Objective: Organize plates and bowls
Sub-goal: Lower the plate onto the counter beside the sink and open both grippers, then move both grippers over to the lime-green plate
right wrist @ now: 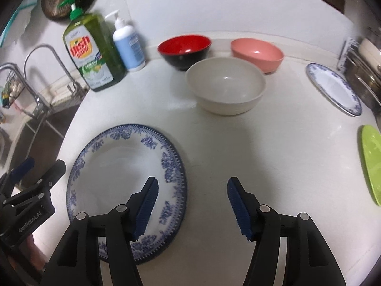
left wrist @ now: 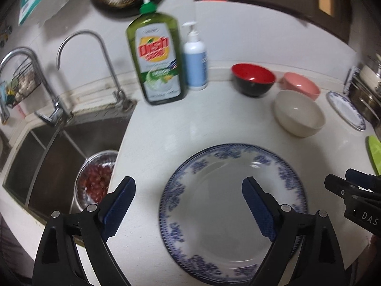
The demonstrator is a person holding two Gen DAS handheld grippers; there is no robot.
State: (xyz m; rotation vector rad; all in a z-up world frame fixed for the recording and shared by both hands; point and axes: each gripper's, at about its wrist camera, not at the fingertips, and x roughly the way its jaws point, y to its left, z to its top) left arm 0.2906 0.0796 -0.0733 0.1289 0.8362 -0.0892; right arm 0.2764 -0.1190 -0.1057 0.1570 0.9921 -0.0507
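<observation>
Both my grippers hang over the counter (right wrist: 273, 143) with nothing in them. My left gripper (left wrist: 189, 205) is spread wide; my right gripper (right wrist: 192, 206) stands open too, less wide, and no pad touches anything.

The big plate (left wrist: 228, 190) lies flat on the counter right under my left gripper, near the sink (left wrist: 59, 147); one left finger hangs over its well, the other over bare counter by the sink edge. My right gripper sits just right of that plate, one finger over its rim.

What the next move turns on, I judge: the other pieces all lie far and to the right. The white bowl (right wrist: 226, 87) is straight ahead of my right gripper, the red bowl (right wrist: 184, 47) and pink bowl (right wrist: 258, 52) behind it by the wall, the small plate (right wrist: 333, 88) and green plate (right wrist: 371, 164) at the right edge. So my right hand is nearer to them all.

The plates look like glazed ceramic, white with a blue floral border and a ribbed rim, shallow and slick. The bowls are round, smooth and glossy; the red one is black outside.
</observation>
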